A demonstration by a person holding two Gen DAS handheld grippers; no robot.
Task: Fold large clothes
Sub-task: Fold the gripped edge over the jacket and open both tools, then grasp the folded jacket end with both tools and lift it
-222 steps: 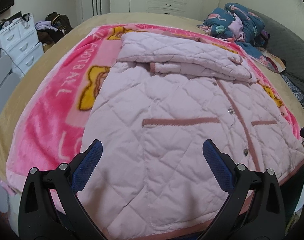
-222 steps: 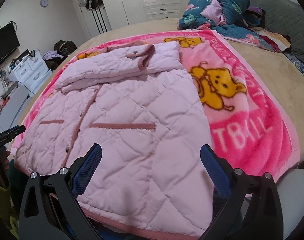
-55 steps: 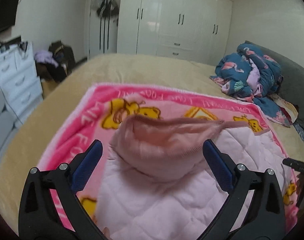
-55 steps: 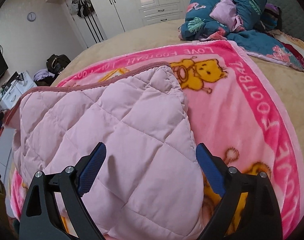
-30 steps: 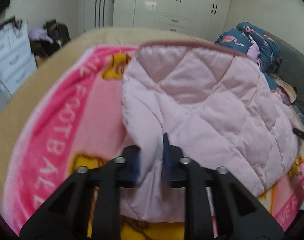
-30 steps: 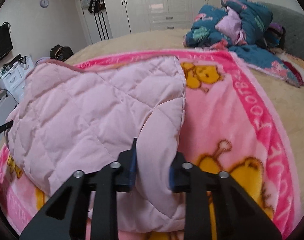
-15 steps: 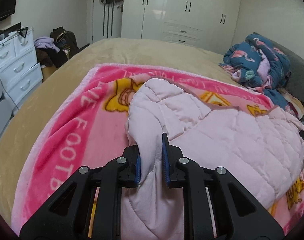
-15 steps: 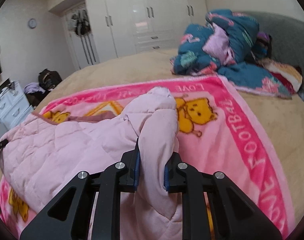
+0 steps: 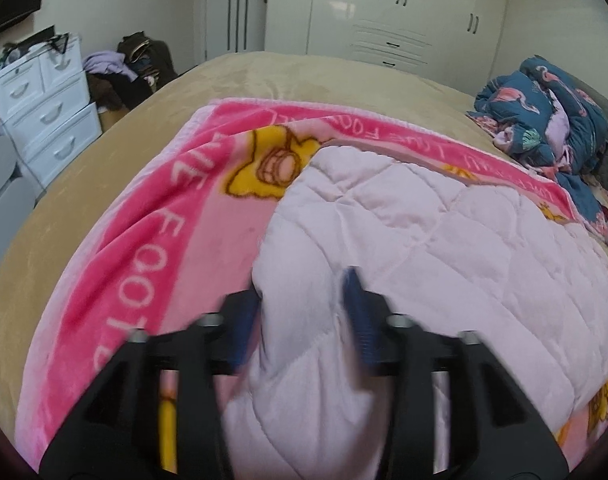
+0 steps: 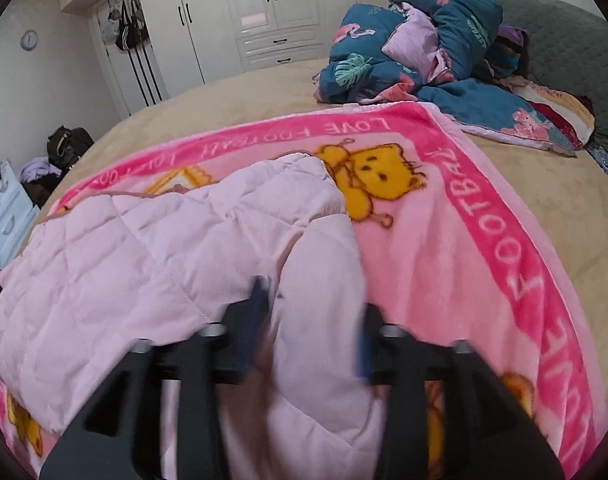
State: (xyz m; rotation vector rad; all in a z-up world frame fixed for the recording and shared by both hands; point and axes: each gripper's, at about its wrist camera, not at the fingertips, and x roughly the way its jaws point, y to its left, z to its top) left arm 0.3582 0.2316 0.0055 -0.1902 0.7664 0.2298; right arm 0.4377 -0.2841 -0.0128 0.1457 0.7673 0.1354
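Drawers stood white against the wall on the far left, and from there the beige bed ran across the room with a pink cartoon blanket spread over it. On that blanket lay the pale pink quilted jacket, already doubled over on itself into a thick, puffy bundle with its plain quilted side up and a darker trim edge showing at the far end.

At the bundle's left corner the left gripper had just been opening; its jaws stood apart with a fold of the jacket between them, and the blur made it hard to say whether the blue pads were quite clear of the cloth. At the right corner the right gripper had likewise just been opening, spread wide around another fold.

I judged the lengthwise fold laid and being let go (no smoothing done yet). What seemed left was a fold across, or some squaring of the loose near edge. Further right, a heap of teal bedding sat untouched.
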